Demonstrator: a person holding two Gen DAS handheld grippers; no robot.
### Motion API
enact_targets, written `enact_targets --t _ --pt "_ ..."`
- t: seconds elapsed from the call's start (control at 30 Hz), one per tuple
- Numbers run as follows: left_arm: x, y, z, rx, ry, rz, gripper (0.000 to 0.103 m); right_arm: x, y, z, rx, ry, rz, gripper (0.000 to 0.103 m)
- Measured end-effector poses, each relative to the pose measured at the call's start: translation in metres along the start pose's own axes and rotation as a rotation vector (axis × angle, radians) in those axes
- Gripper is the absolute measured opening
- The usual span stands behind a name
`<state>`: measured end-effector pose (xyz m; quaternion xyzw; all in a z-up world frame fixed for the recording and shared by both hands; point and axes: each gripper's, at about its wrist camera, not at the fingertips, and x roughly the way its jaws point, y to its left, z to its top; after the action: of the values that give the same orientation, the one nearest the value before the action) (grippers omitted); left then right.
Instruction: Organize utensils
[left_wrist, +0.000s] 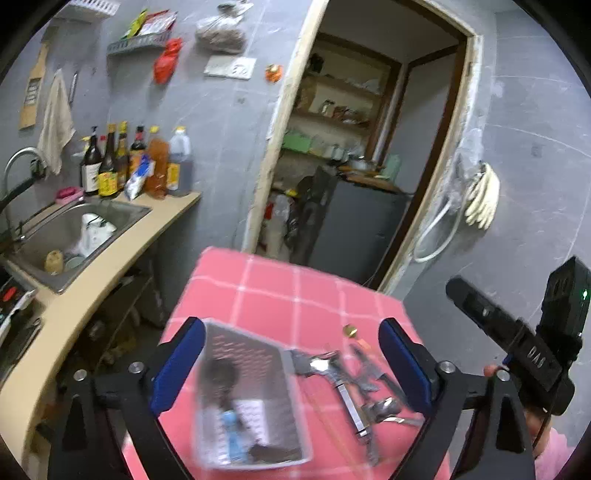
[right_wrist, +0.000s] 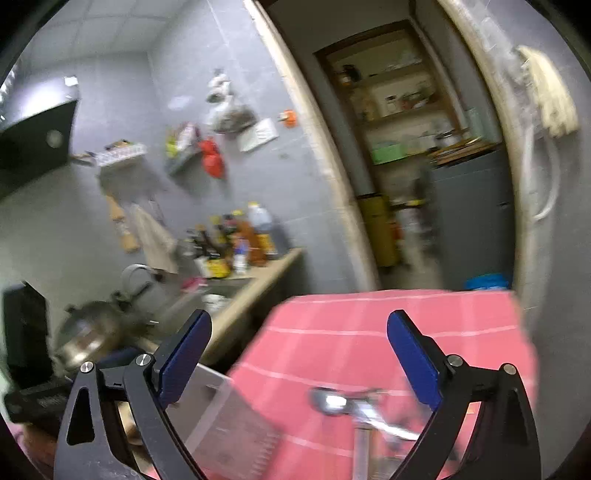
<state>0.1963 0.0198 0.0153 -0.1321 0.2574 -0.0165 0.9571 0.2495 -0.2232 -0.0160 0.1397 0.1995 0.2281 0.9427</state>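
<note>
A clear plastic basket with perforated walls lies on the pink checked tablecloth, with dark and blue items blurred inside it. Beside it on the right is a loose pile of metal utensils, spoons among them, and a small gold-coloured piece lies beyond. My left gripper hangs open above the basket and the pile, its blue pads empty. The right gripper is open too, over the cloth, with a blurred spoon and the basket's corner below it.
A beige counter with a steel sink runs along the left, bottles at its back. A doorway behind the table leads to shelves and a grey cabinet. The other hand-held gripper's body shows at the right edge.
</note>
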Motion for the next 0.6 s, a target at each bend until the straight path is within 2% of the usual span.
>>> enact_targets --t 0.17,0.27,0.47,0.6 --pt "0.016 -0.039 -0.004 0.023 0.000 -0.034 0.099 -0.021 -0.045 0.007 -0.018 0.058 -0.143 0.095" --pt "0.031 -0.059 -0.010 0.036 0.028 -0.045 0.099 -0.022 -0.074 0.006 -0.008 0.112 -0.178 0.095" --pt "0.069 -0.089 -0.025 0.059 0.102 -0.031 0.099 -0.002 -0.132 -0.008 0.019 0.244 -0.167 0.095" --pt "0.102 -0.102 -0.038 0.060 0.161 0.024 0.099 0.022 -0.163 -0.023 0.024 0.312 -0.127 0.095"
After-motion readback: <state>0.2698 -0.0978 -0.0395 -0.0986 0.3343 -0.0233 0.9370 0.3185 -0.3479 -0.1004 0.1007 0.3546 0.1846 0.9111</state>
